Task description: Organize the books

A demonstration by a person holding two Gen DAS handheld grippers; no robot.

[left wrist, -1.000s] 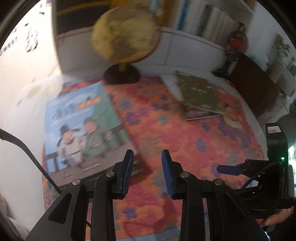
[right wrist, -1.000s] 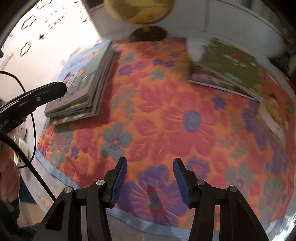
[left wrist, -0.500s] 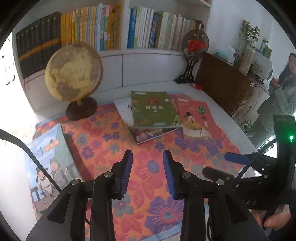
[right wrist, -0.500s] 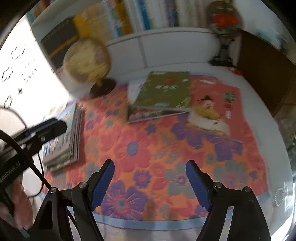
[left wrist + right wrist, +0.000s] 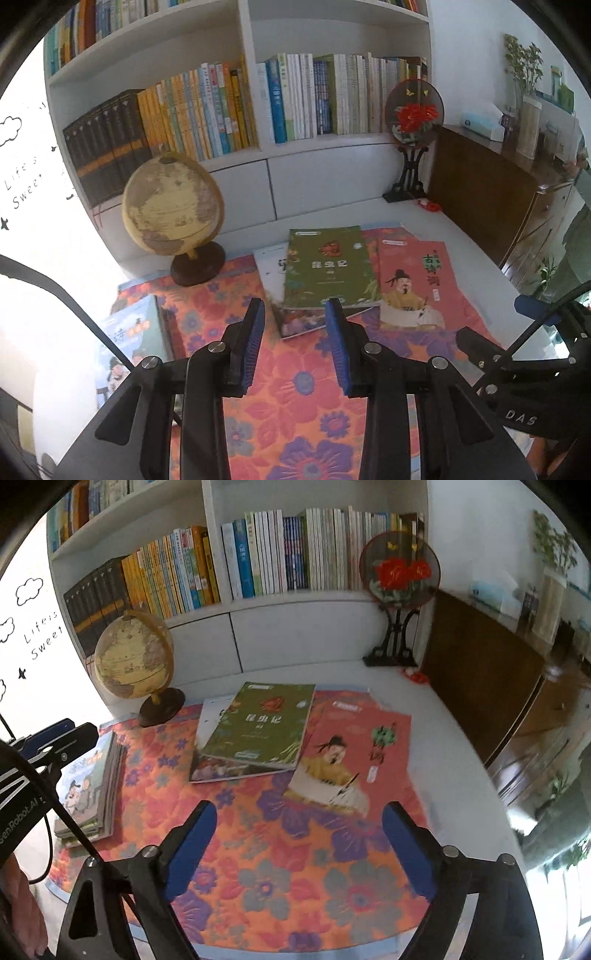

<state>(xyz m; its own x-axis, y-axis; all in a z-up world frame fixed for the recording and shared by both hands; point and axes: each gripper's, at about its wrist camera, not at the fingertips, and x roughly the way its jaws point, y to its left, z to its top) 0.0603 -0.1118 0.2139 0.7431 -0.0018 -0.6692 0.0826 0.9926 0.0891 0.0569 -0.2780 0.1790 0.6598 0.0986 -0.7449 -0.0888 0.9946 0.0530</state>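
Books lie on the floral cloth [image 5: 280, 853] before me: a green book [image 5: 258, 725] atop a white one [image 5: 211, 716], a red book [image 5: 354, 753] just beside them, and a stack of books [image 5: 92, 786] at the left near the globe [image 5: 133, 657]. My right gripper [image 5: 299, 843] is opening, nothing between its pads. My left gripper [image 5: 295, 345] stands narrowly parted, pinching nothing.

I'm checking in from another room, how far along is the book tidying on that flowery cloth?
Done: a stack of books sits squared at the cloth's left edge. In hand: nothing; the left gripper is empty and the right gripper is opening, empty. Left: the green book, the white one under it and the red book still lie loose.
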